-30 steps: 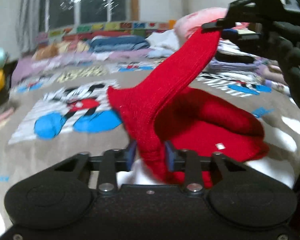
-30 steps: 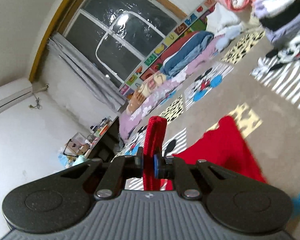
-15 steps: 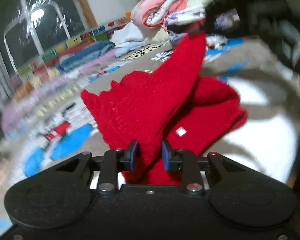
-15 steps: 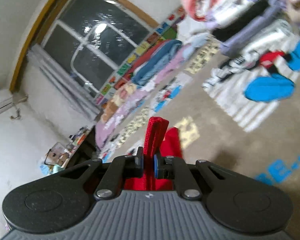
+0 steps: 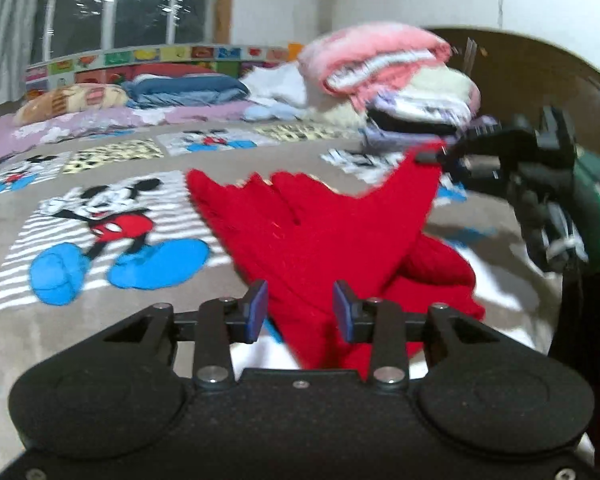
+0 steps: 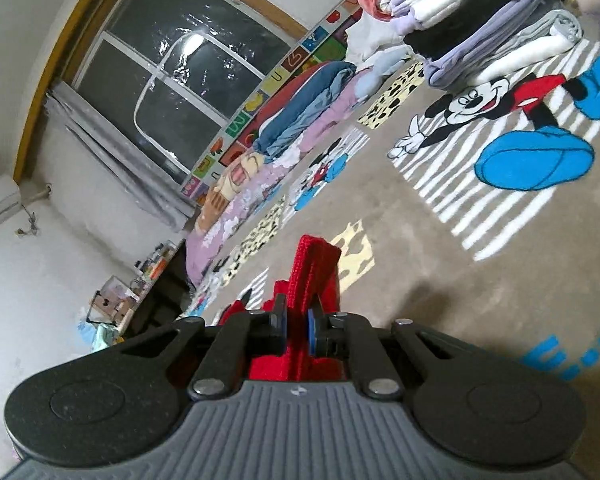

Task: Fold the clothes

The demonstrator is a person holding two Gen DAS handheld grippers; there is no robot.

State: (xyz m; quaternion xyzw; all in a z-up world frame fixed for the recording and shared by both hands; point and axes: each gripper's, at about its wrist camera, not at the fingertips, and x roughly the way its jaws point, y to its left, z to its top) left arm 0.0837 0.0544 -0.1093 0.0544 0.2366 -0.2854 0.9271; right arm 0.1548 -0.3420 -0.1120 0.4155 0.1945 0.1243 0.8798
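- Because the red ribbed knit garment (image 5: 324, 236) is soft and limp, you should expect it to sag and stretch wherever it hangs unsupported.
- It drapes over the grey cartoon-printed blanket (image 5: 112, 320), near the middle, one corner lifted to the right.
- Your right gripper (image 6: 298, 326) is pressed together, pinching a doubled hem; take hold at such thick edges.
- Your left gripper (image 5: 300, 310) has jaws spread, with cloth between but not squeezed.
- Folded pastel clothes (image 5: 396, 80) are stacked at the far right.
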